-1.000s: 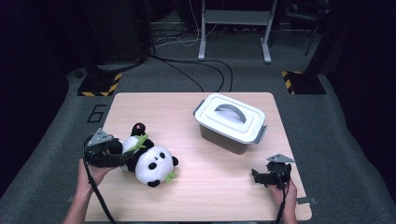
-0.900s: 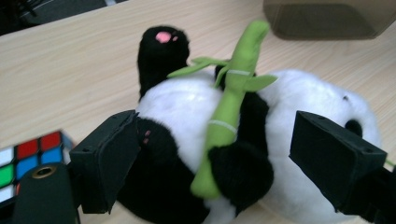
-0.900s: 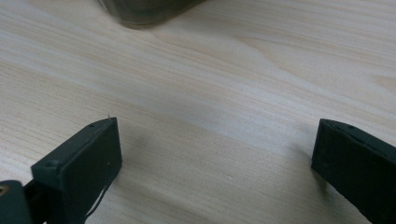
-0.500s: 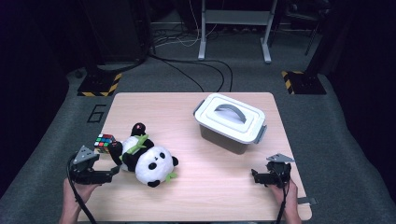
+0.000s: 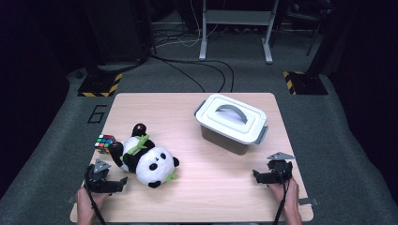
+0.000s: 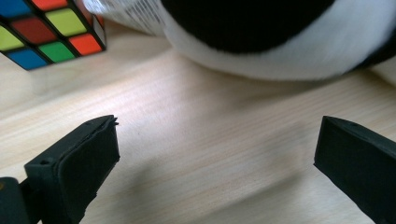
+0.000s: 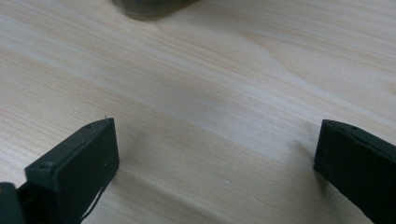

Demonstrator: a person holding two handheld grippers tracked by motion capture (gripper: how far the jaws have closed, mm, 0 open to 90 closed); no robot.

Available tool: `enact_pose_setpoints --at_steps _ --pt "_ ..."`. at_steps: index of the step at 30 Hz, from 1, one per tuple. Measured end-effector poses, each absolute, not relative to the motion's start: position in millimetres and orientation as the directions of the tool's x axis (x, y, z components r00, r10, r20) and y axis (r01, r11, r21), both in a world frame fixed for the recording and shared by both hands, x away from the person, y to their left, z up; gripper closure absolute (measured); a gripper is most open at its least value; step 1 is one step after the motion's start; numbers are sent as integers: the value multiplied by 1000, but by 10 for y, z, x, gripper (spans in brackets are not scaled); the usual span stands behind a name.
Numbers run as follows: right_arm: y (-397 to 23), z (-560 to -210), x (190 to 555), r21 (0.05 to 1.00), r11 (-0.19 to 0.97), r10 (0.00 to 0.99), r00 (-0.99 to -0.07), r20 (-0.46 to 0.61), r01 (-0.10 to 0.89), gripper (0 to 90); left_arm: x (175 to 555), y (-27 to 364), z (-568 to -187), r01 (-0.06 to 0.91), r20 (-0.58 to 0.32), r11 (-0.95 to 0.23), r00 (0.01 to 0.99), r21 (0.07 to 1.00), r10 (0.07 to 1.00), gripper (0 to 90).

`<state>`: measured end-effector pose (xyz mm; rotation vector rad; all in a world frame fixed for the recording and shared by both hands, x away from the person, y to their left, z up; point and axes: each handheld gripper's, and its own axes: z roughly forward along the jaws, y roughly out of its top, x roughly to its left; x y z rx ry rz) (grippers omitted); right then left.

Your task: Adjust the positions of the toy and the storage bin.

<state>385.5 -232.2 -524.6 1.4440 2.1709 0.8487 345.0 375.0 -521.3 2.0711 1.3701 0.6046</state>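
- A wooden counter (image 5: pixel 187 117) stands in a dark room.
- The left claw (image 5: pixel 123 181), jaws just spread wide with nothing between them, rests near the panda toy (image 5: pixel 148 161).
- A colour cube (image 5: pixel 104 143) touches the panda.
- The right claw (image 5: pixel 256 176) is released over bare wood.

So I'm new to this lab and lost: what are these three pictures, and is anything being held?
A person sits at a wooden table with a hand-held tool in each hand, each with two black jaws. The high view looks down from above; the other two come from cameras riding on the tools. The left gripper has just been opening its jaws, and only bare wood lies between them. The right gripper is open too, so neither holds anything. On the table lie a plush panda, a colour puzzle cube touching it, and a lidded box.
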Motion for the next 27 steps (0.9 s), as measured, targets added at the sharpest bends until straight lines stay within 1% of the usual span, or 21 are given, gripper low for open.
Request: enact_pose_setpoints --at_steps 2,3,4,6,7,8,10,14,17,22,27 --pt "-2327 -5242 3863 674 290 918 -396 4 679 0 3454 3750 -5239 670 68 -325 380 668 923 0" --pt "-2325 -5234 3866 668 285 919 -394 13 687 0 3459 3767 -5256 666 47 -311 383 678 923 0" --pt "-2340 -5220 3883 665 285 914 -405 30 691 0 3470 3784 -5276 663 34 -281 360 693 932 0" --pt "-2338 -5199 3892 660 284 912 -408 37 695 0 3470 3792 -5289 666 18 -261 348 699 937 0" --pt "-2337 -5181 3895 661 280 911 -410 46 696 0 3454 3794 -5325 655 -14 -218 330 724 944 0" --pt "-2341 -5158 3895 663 275 909 -412 56 696 0 3453 3806 -5319 652 1 -235 338 721 941 0" --pt "-2350 -5105 3886 670 277 902 -427 66 689 0 3451 3816 -5316 653 3 -247 351 716 936 0" --pt "-2353 -4992 3873 679 287 893 -445 66 676 0 3451 3818 -5313 655 4 -249 352 713 936 0" --pt "-2356 -4901 3869 682 268 893 -441 90 681 0 3452 3815 -5320 650 3 -245 350 719 937 0" --pt "-2349 -4770 3862 692 265 886 -453 100 671 0 3451 3806 -5322 651 -4 -238 347 721 938 0" --pt "-2290 -4518 3854 707 274 869 -483 110 652 0 3449 3799 -5319 652 -4 -244 354 718 935 0"
